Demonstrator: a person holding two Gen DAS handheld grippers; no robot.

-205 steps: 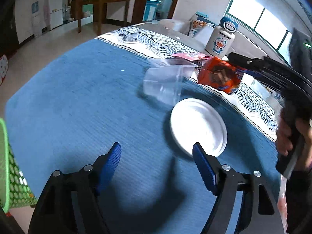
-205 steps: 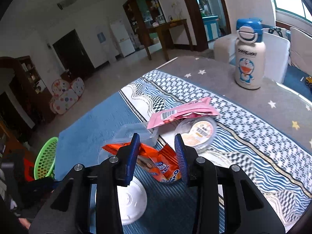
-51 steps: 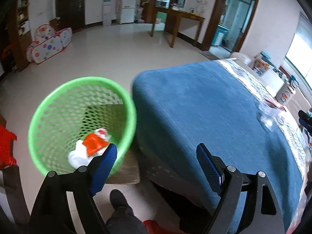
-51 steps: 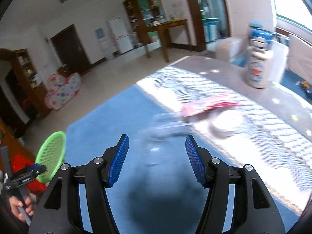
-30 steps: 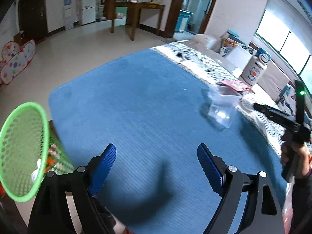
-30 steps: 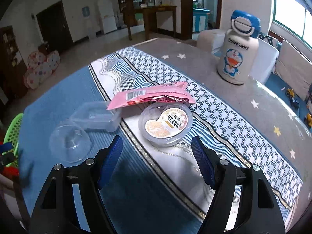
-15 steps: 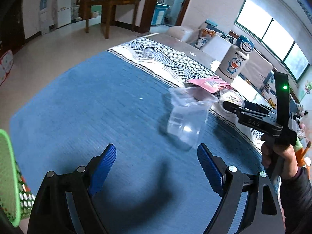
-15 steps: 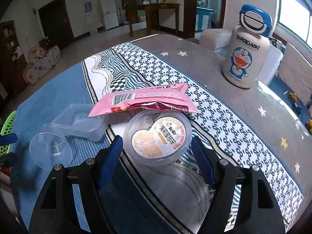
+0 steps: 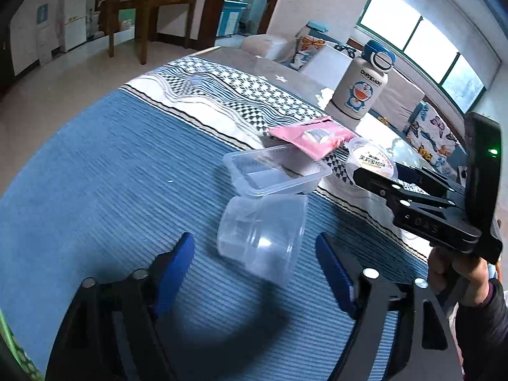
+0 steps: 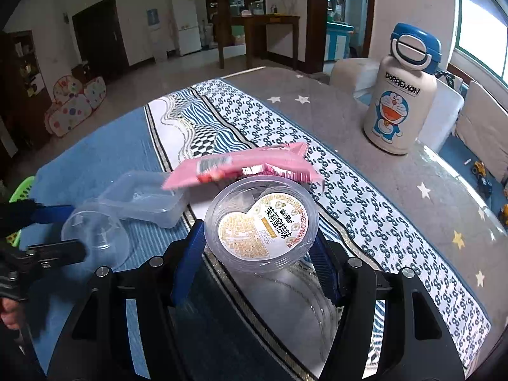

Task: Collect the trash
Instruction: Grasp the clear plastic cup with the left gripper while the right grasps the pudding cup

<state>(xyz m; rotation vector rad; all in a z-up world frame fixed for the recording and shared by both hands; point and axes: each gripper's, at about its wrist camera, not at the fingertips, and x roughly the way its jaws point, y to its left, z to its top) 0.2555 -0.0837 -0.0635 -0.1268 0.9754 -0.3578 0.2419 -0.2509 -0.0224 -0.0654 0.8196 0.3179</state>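
Note:
A clear plastic cup (image 9: 262, 233) lies on its side on the blue cloth, between the open jaws of my left gripper (image 9: 254, 270). Behind it lies a clear rectangular tray (image 9: 274, 174) and a pink wrapper (image 9: 312, 138). A round clear tub with a printed lid (image 10: 262, 222) sits between the wide-open jaws of my right gripper (image 10: 257, 254); whether the pads touch it I cannot tell. The tub (image 9: 371, 160), the cup (image 10: 95, 233), the tray (image 10: 143, 198) and the wrapper (image 10: 241, 165) show in both views.
A Doraemon bottle (image 10: 401, 92) stands at the far right of the table. The green basket rim (image 10: 20, 190) shows beyond the table's left edge. The person's hand and the right gripper body (image 9: 444, 209) are at the right of the left wrist view.
Both grippers have moved forward: the left now brackets the clear cup, the right now brackets the round tub. Earlier, the orange packet and white plate went into the green basket.

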